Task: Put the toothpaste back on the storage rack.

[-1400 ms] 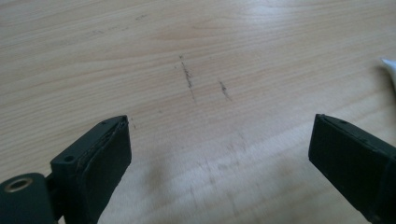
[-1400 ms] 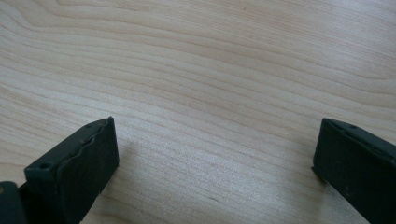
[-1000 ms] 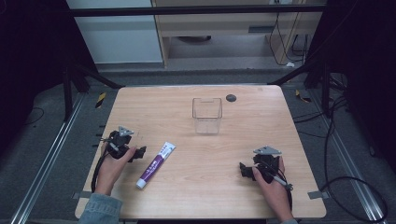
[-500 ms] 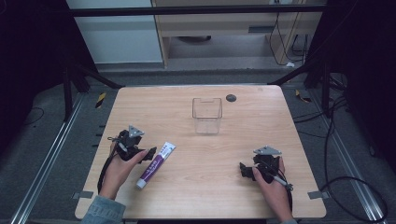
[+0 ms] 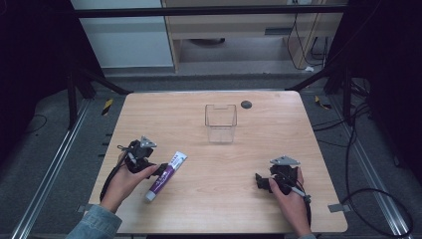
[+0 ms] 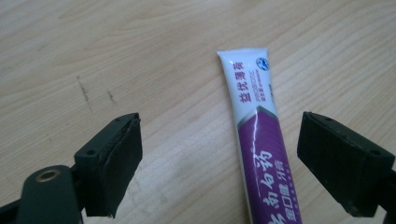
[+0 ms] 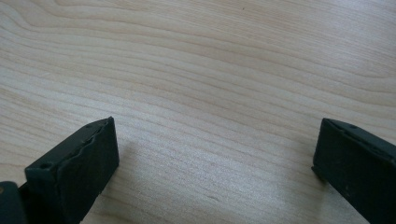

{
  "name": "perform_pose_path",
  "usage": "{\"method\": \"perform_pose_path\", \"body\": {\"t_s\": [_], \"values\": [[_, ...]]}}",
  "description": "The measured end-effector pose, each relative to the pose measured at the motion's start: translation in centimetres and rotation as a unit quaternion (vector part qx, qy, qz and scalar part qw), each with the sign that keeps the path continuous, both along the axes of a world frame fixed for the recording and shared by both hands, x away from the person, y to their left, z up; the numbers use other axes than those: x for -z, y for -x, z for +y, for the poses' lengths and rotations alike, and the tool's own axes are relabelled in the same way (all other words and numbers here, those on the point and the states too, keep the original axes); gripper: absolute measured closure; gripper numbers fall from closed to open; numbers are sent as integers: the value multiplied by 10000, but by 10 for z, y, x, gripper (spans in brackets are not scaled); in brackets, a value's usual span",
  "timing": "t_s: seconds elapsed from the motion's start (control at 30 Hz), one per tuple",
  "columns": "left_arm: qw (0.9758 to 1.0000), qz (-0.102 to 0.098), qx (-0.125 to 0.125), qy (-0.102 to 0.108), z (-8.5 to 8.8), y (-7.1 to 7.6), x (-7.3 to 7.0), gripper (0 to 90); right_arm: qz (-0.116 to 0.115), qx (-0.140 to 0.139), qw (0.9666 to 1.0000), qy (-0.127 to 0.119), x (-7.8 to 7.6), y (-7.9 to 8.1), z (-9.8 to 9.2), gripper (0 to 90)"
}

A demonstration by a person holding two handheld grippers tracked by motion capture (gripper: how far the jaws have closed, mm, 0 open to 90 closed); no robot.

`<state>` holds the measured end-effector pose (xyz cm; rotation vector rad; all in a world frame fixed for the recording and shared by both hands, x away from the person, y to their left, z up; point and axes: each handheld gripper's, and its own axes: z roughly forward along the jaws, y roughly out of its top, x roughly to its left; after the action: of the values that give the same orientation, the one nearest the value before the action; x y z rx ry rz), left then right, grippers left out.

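A purple-and-white toothpaste tube lies flat on the wooden table at the front left, its crimped white end pointing away. My left gripper hangs just over it, held in a hand. In the left gripper view the tube lies between the jaws of the left gripper, nearer the right-hand one. The jaws have just been closing a little, but their pads stand clear of the tube. My right gripper rests at the front right. In its own view the right gripper is open over bare wood.
A clear plastic box stands upright in the middle of the table's far half. A small dark disc lies just behind it to the right. Black frame bars and cables run around the table's edges.
My left gripper has moved right and slightly up, from beside the tube to over it. The right hand has stayed put.
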<state>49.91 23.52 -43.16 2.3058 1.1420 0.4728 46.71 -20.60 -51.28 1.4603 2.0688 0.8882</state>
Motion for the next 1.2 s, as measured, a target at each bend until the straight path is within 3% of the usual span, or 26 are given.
{"method": "perform_pose_path", "body": {"t_s": [0.2, 0.27, 0.4, 0.63, 0.73, 0.93, 1.2], "values": [[9990, 304, 195, -256, -9, -1, -1, 155, 0, -1, 10000, 2, 0, 0, 0, 3], [9977, 394, 291, -479, -15, -3, 1, 159, 0, -1, 10000, 2, 0, 0, 0, 4], [9956, 650, 431, -516, -22, -9, 8, 231, 0, -1, 10000, 1, 0, 0, 0, 4], [9926, 933, 604, -480, -35, -17, 18, 355, -1, -1, 10000, 0, 0, 0, 0, 3], [9911, 1009, 635, -594, -38, -19, 22, 403, 1, 0, 10000, -1, 0, 0, 0, 4], [9897, 1164, 579, -600, -38, -25, 29, 442, 1, -2, 10000, 1, 0, 0, 0, 4], [9893, 1166, 553, -686, -42, -26, 35, 492, 1, -1, 10000, 0, 0, 0, 0, 4]]}}
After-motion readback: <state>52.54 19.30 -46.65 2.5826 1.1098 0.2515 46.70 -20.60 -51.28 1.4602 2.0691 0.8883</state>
